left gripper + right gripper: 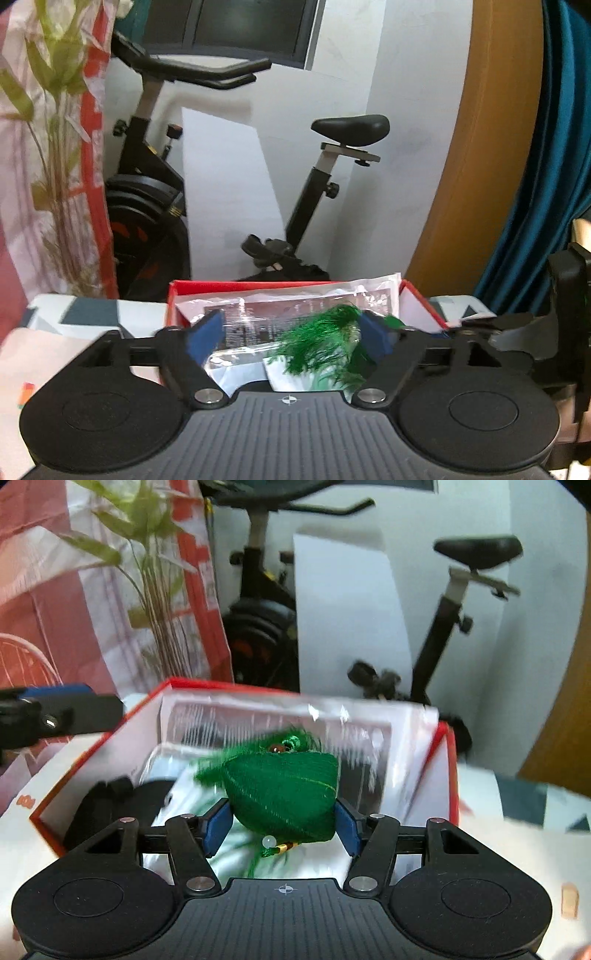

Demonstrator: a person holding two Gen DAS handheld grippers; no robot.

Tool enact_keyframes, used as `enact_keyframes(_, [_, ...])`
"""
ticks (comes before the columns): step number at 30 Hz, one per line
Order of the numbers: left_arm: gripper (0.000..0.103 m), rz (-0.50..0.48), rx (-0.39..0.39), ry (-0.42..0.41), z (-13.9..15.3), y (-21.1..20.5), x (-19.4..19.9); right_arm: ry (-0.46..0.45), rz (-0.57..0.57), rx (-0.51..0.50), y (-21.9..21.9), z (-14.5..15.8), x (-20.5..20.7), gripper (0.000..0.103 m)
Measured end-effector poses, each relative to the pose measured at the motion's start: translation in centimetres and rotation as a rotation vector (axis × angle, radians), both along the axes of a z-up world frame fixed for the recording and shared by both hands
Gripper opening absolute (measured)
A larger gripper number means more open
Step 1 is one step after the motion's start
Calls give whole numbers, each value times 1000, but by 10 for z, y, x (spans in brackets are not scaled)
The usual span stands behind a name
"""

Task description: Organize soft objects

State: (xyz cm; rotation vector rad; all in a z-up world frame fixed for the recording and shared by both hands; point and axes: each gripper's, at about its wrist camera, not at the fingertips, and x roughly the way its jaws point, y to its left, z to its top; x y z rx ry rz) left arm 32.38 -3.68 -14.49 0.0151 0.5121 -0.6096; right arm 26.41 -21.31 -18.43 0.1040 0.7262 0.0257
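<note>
Over an open red box (92, 749), my right gripper (282, 829) is shut on a green silk-wrapped sachet (284, 786); both blue pads press its sides. A bead and a green tassel hang below it. In the left wrist view my left gripper (290, 336) stands wide open above the same red box (258, 285). The sachet's green tassel (317, 339) lies between its fingers near the right pad, ungripped. One finger (55, 701) of the left gripper shows at the left edge of the right wrist view.
The box holds clear plastic packets (280, 723) and a black object (107, 805), and rests on a patterned white cloth (92, 314). Behind stand an exercise bike (147, 206), a leafy plant (155, 590), a wooden panel (480, 147) and a teal curtain (554, 147).
</note>
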Motion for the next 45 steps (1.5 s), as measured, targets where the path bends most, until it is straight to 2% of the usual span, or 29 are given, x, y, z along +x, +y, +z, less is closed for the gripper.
enact_keyframes(2, [101, 24, 12, -30, 7, 4, -10, 22, -14, 19, 1, 5, -9, 70])
enact_keyframes(4, [103, 37, 17, -46, 15, 9, -20, 7, -39, 25, 1, 15, -22, 92])
enact_keyframes(9, [103, 108, 25, -94, 41, 26, -51, -62, -86, 32, 1, 50, -58, 102])
enact_keyframes(13, [103, 160, 24, -131, 66, 38, -76, -126, -118, 17, 3, 84, -87, 103])
enact_keyframes(21, [103, 207, -29, -175, 113, 61, -129, -281, -178, -33, 15, 152, -160, 103])
enact_keyframes(26, [103, 203, -2, -238, 133, 66, -170, -371, -215, -80, 26, 185, -207, 103])
enact_keyframes(32, [103, 207, -48, -275, 157, 78, -210, -442, -242, -87, 37, 206, -253, 103])
enact_keyframes(36, [103, 222, -51, -308, 166, 78, -225, -485, -266, -92, 40, 219, -277, 103])
enact_keyframes(45, [103, 242, -43, -304, 165, 76, -235, -485, -279, -116, 46, 224, -296, 103])
